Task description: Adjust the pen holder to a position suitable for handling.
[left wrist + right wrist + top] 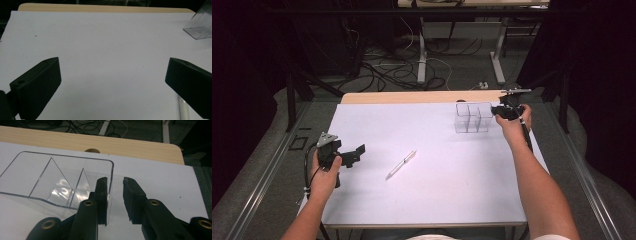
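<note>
White table [437,190] fills most of the high view, w/ a bare wood strip [422,96] along its far edge; grey floor w/ cables [402,70] beyond.

Clear plastic organizer [473,118] stands upright near the far right corner of the table, divided into compartments by inner walls. In the right gripper view the organizer [50,182] sits at left, open top up, its right end wall running between the two jaws.

Right gripper [504,111] is at the organizer's right end, held in the person's right hand [513,126]. In the right gripper view the right gripper [115,195] has its jaws narrowed around that end wall: one jaw inside the box, close against the wall, the other outside w/ a visible gap. Not clamped yet; can't tell if the inner jaw actually touches.

Left gripper [354,154] sits at the table's left edge, well apart from the organizer, in the left hand [324,175]. Left gripper view: left gripper [112,77] jaws stand wide apart, nothing between them but bare table.

White pen [401,164] lies flat near table centre, angled, between the two grippers; its end [183,108] shows just by one left jaw.
</note>
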Demonstrator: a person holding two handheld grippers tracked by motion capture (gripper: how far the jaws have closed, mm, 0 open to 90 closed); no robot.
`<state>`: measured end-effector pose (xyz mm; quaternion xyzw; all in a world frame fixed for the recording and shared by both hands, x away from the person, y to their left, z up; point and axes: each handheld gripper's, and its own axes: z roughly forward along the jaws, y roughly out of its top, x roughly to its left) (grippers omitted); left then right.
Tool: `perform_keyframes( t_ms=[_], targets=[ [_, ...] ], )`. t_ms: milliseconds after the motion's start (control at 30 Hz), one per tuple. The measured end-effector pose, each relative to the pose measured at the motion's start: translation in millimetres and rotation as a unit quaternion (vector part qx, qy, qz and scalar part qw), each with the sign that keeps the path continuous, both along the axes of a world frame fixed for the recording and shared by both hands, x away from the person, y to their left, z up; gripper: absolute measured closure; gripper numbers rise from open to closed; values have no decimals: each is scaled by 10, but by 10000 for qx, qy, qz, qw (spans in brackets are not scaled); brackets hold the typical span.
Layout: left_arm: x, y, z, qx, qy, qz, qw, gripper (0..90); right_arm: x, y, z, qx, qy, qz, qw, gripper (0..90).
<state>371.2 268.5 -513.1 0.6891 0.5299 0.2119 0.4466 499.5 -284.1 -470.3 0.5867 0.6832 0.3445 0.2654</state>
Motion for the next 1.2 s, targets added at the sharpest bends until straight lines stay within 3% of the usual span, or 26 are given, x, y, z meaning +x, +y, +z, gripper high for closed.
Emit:
perform_keyframes(
  t_ms=[333,567,767,867,1167,1200],
  targets=[
    [1,3,-1,-10,22,-7,10000,3,49,64,-89,48,315,-104,9994,805],
    [4,9,-1,-34,9,23,10000,3,73,81,-126,10,377,-122,9992,857],
    [5,12,0,-61,22,32,10000,2,73,129,-128,-73,381,-352,9986,881],
    [8,12,-3,-71,27,30,10000,3,73,144,-127,135,421,-506,9977,888],
    [8,9,-1,-55,50,15,10000,2,65,154,-119,67,463,-606,9971,891],
    [8,8,0,-54,50,13,10000,3,63,163,-116,161,495,-626,9967,891]
  ],
)
